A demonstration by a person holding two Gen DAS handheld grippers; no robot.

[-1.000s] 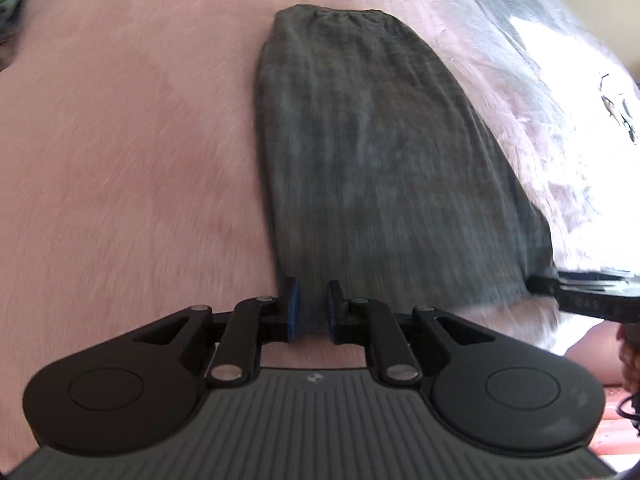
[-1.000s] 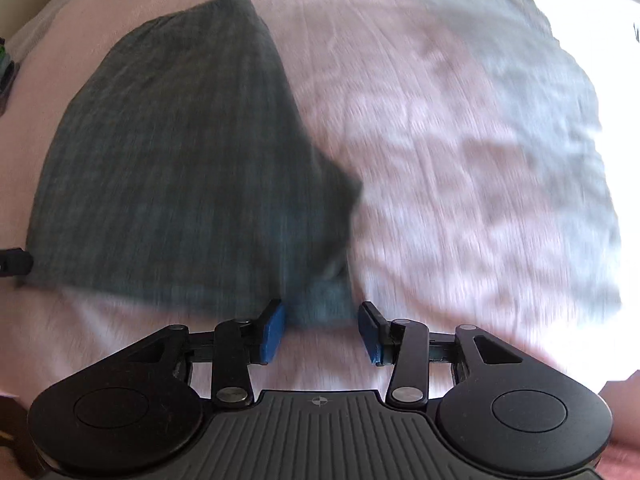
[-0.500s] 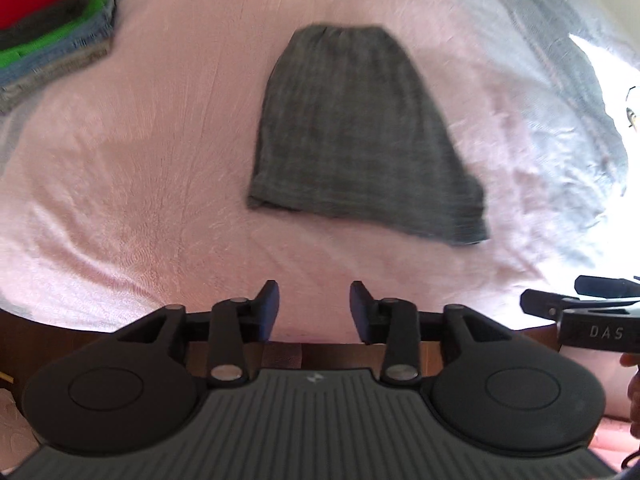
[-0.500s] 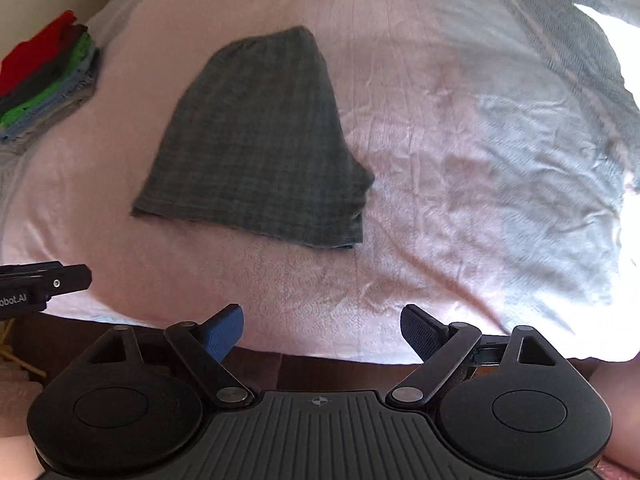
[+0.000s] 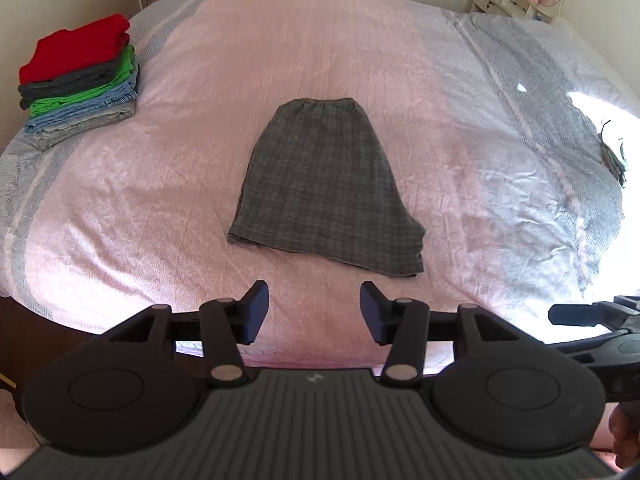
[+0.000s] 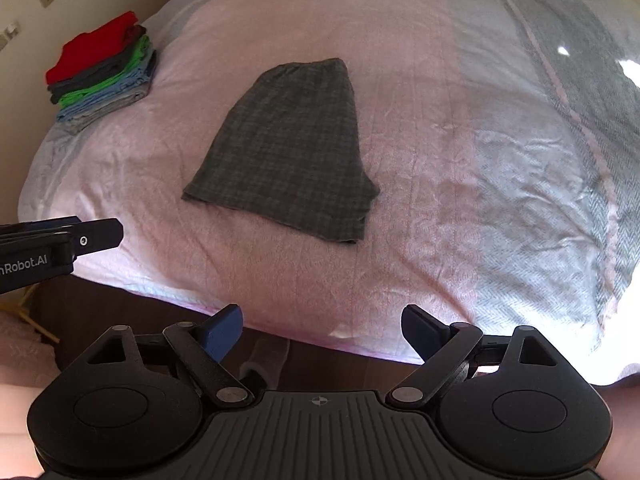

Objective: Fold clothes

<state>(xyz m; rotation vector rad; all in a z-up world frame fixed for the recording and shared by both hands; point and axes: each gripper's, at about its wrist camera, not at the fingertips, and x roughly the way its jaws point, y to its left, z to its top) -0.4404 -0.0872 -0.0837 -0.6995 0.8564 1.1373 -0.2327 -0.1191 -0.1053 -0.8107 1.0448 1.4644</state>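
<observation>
Grey checked shorts (image 5: 324,184) (image 6: 288,152) lie folded flat on the pink bedspread (image 5: 160,184) (image 6: 420,160), waistband at the far end. My left gripper (image 5: 314,312) hovers above the bed's near edge, well short of the shorts, its jaws still opening with nothing between them. My right gripper (image 6: 322,334) hangs over the bed's near edge and the dark floor, wide open and empty. Each gripper's tip shows at the side of the other's view.
A stack of folded clothes (image 5: 80,80) (image 6: 104,68), red on top, sits at the bed's far left corner. Bright sunlight washes out the bed's right side (image 5: 600,160). A cabinet (image 5: 508,0) stands beyond the bed at the back right.
Both grippers have let go of the shorts' near hem, opened, and pulled up and back from the bed. The shorts now lie flat and small in both views.
</observation>
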